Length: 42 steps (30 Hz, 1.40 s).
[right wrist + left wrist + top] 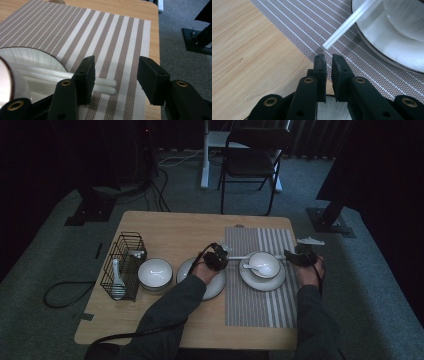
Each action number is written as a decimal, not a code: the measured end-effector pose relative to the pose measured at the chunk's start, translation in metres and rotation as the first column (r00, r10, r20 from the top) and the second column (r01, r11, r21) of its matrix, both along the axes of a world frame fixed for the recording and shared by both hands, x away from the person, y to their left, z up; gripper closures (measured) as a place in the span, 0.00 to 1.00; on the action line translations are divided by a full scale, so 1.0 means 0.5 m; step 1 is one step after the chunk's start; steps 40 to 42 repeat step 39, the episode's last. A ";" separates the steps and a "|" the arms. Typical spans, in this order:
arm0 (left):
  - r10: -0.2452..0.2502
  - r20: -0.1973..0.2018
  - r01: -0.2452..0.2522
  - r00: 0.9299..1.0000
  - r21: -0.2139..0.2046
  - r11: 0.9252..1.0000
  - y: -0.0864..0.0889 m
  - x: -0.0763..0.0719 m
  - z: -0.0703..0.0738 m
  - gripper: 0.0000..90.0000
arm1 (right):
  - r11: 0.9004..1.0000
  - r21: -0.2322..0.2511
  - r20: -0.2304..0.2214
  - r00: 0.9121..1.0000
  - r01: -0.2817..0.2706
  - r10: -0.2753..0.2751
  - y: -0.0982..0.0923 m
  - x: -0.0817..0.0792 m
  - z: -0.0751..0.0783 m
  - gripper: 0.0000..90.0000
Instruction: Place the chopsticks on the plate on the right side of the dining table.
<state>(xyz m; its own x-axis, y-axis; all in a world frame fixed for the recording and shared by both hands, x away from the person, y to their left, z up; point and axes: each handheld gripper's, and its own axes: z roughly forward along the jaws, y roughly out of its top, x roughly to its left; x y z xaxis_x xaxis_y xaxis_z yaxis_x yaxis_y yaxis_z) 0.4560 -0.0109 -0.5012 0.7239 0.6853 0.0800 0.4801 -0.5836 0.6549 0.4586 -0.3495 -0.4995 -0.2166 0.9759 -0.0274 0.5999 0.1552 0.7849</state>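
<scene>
Right gripper view: the right gripper (116, 80) has its fingers wide apart around the white chopsticks (106, 86), gripping nothing. The left gripper (329, 65) is shut and empty just short of their tips. Best to centre the pair, then close evenly.

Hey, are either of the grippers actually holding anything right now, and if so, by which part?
Nothing is held. The left gripper is shut, empty, just short of the white chopsticks' tip. The right gripper is open; the chopsticks' ends lie between its jaws, ungripped.

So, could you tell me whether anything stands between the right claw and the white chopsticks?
Nothing visible does. The right claw stands open over the striped placemat, and the white chopsticks already poke between its jaws, their rounded ends by the left jaw. Only bare mat lies in the gap.
</scene>
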 end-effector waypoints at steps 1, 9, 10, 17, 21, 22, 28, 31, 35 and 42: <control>-0.002 0.001 0.002 1.000 0.001 1.000 0.001 -0.001 0.001 0.92 | 1.000 -0.002 0.003 1.000 -0.002 0.002 0.000 -0.004 0.000 0.53; 0.006 0.013 -0.006 1.000 -0.020 1.000 0.010 -0.010 0.010 0.89 | 1.000 0.000 0.029 0.999 -0.022 0.022 0.002 -0.037 -0.002 0.53; 0.008 0.013 -0.007 1.000 -0.023 1.000 0.013 -0.012 0.011 0.88 | 1.000 -0.003 0.032 0.999 -0.025 0.025 0.003 -0.041 -0.002 0.53; 0.005 0.021 -0.003 1.000 -0.057 0.998 0.022 -0.024 0.021 0.84 | 0.999 -0.016 0.052 0.998 -0.046 0.047 0.009 -0.075 -0.001 0.53; 0.004 0.023 -0.002 1.000 -0.060 0.998 0.025 -0.027 0.021 0.83 | 0.998 -0.022 0.061 0.997 -0.052 0.053 0.009 -0.090 0.001 0.53; 0.003 0.024 -0.002 1.000 -0.061 0.998 0.026 -0.028 0.021 0.83 | 0.999 -0.017 0.064 0.997 -0.050 0.051 0.008 -0.094 0.001 0.53; -0.002 0.022 0.004 1.000 -0.075 0.997 0.026 -0.033 0.027 0.82 | 0.999 -0.010 0.075 0.996 -0.050 0.051 0.008 -0.114 0.003 0.53; -0.006 0.029 0.008 1.000 -0.077 0.997 0.025 -0.035 0.032 0.82 | 0.998 -0.015 0.080 0.995 -0.058 0.059 0.011 -0.126 0.002 0.53; -0.005 0.032 0.007 0.999 -0.079 0.997 0.025 -0.037 0.034 0.82 | 0.998 -0.014 0.080 0.995 -0.063 0.064 0.014 -0.139 -0.001 0.53; -0.008 0.033 0.010 0.999 -0.083 0.996 0.026 -0.040 0.033 0.81 | 0.998 -0.014 0.080 0.994 -0.068 0.069 0.015 -0.152 -0.004 0.53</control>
